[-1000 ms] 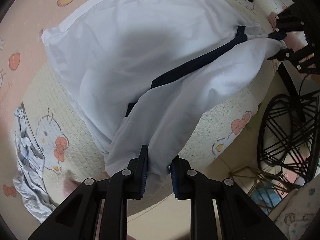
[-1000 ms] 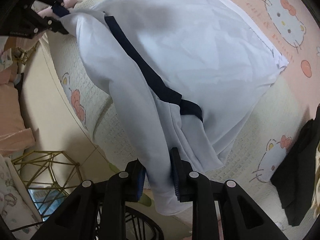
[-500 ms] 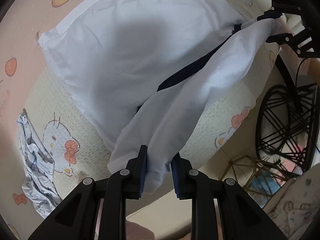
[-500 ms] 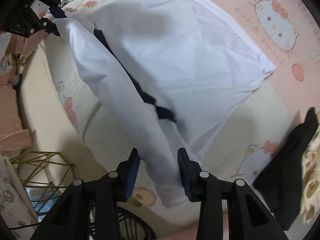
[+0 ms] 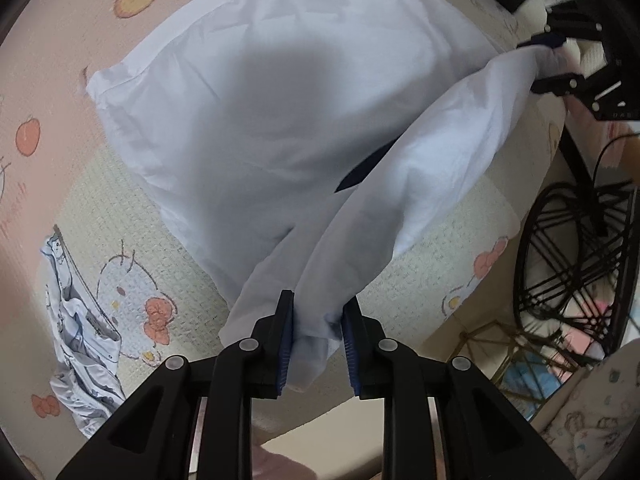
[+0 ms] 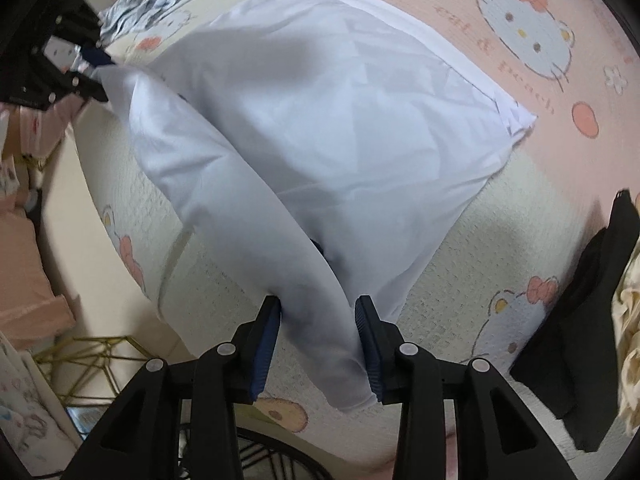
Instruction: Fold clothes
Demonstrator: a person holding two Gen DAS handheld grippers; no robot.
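A white garment with navy trim lies spread on the cartoon-cat bedspread. Its near edge is lifted into a long fold between the two grippers. My left gripper points down and is shut on one end of that fold. It also shows in the right wrist view's upper left, cloth in its tips. My right gripper stands open, and the other end of the garment hangs slack between its blue pads. The left wrist view shows that gripper at top right.
A crumpled pale blue garment lies on the bed beyond the left gripper. A black garment lies at the right. Past the bed's edge stand a black wire basket and a gold wire frame.
The right gripper's jaws have spread apart and no longer pinch the cloth. The lifted fold has swung over the navy trim, hiding most of it. The left gripper keeps its hold.
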